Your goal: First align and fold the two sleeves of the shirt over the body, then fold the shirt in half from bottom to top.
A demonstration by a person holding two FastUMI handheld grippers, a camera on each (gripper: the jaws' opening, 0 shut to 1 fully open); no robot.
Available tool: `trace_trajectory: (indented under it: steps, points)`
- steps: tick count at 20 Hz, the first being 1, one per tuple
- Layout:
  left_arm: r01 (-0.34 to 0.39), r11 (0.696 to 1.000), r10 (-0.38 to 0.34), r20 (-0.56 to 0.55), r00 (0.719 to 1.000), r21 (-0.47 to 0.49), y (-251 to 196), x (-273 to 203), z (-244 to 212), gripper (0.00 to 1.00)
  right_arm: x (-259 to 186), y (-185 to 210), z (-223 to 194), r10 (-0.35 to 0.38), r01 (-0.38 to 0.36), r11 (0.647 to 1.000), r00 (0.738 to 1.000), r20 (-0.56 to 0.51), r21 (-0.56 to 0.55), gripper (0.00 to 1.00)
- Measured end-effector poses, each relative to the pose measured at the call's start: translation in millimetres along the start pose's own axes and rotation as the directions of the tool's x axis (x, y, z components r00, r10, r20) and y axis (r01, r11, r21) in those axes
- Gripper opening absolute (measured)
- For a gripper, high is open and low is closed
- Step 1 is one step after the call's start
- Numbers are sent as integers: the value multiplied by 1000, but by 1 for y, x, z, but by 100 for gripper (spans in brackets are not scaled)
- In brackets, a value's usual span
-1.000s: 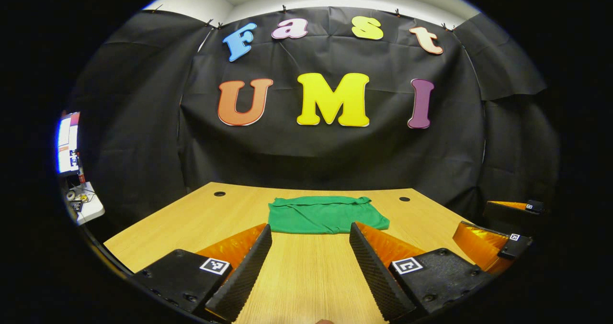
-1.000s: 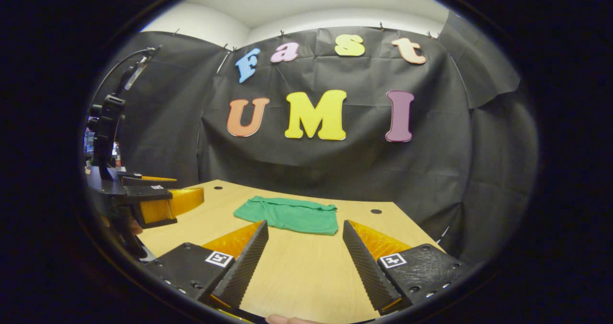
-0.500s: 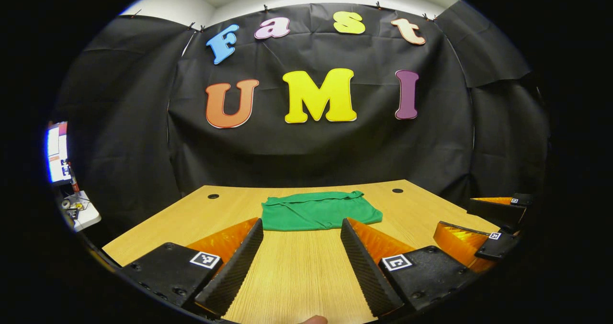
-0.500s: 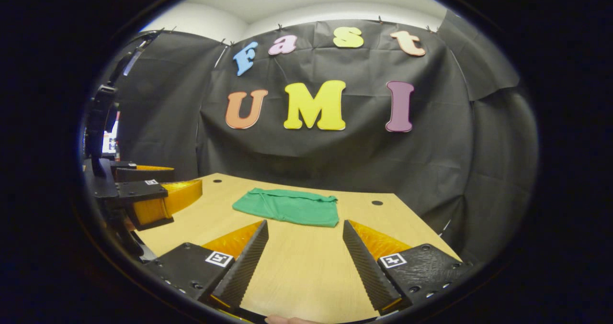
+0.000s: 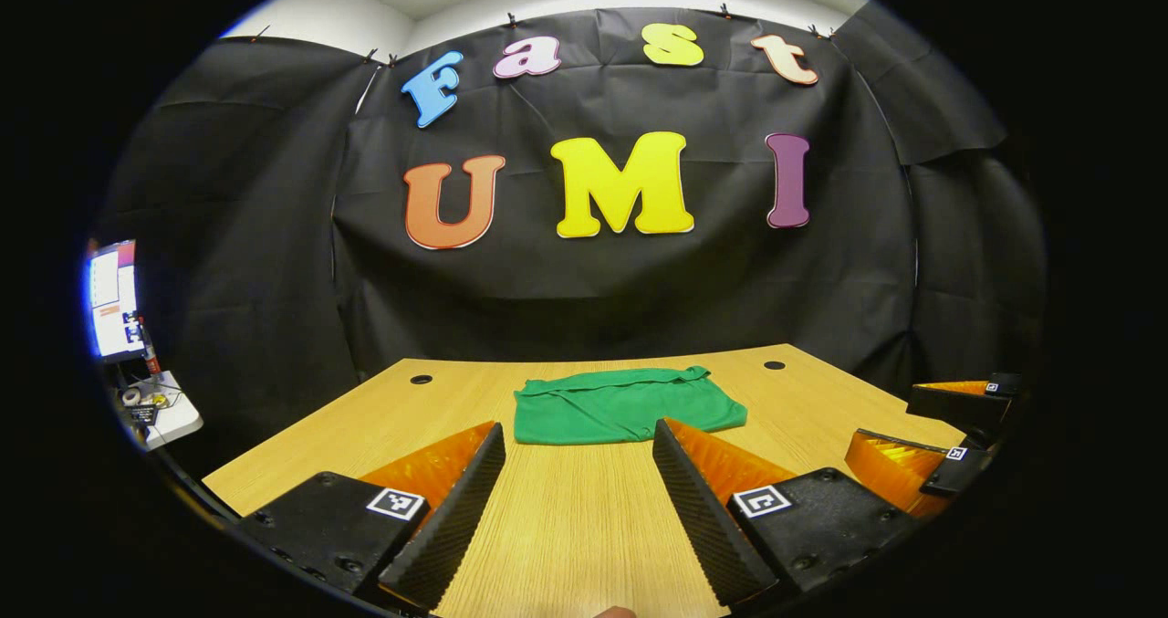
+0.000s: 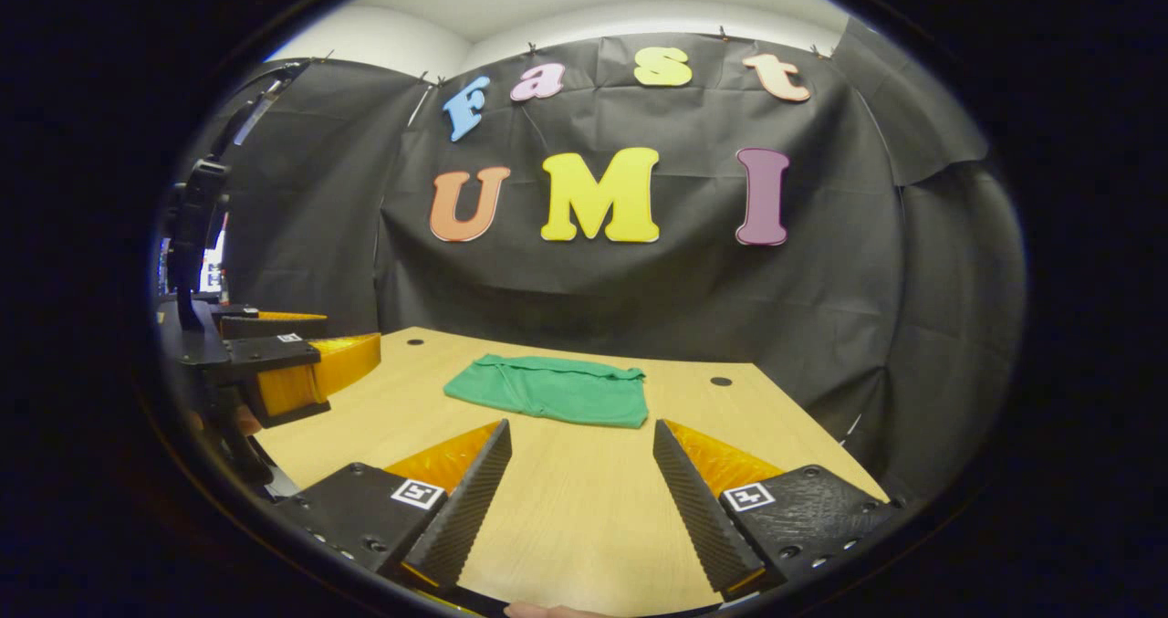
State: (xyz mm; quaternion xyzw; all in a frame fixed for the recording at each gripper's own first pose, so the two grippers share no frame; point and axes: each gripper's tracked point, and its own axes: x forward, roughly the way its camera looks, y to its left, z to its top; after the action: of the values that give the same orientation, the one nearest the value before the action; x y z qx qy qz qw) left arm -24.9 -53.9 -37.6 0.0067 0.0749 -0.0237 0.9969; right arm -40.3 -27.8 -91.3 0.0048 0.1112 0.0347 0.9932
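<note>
Left tongs [image 5: 577, 499] were spread wide, gripping nothing, hanging over bare bench [image 5: 566, 545]. Right tongs [image 6: 580, 495] were equally wide, released, touching nothing, also above the bench. Farther off, the green shirt [image 5: 625, 405] lay folded into a compact rectangle flat on the bench near the far edge, well apart from both tongs. Booth wall [image 5: 584, 298] stood behind.

Each gripper [image 5: 577, 508] [image 6: 579, 499] has black screw-studded finger mounts bearing small square black-and-white marker tags and saw-toothed inner faces.
</note>
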Motion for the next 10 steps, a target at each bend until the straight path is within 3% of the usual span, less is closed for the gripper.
trace_trajectory:
  steps: [10]
  points:
    - [-5,1000,5,-5,1000,5,0,1,0,100,4,-9,3,-22,22,1000,1000,6,5,95]
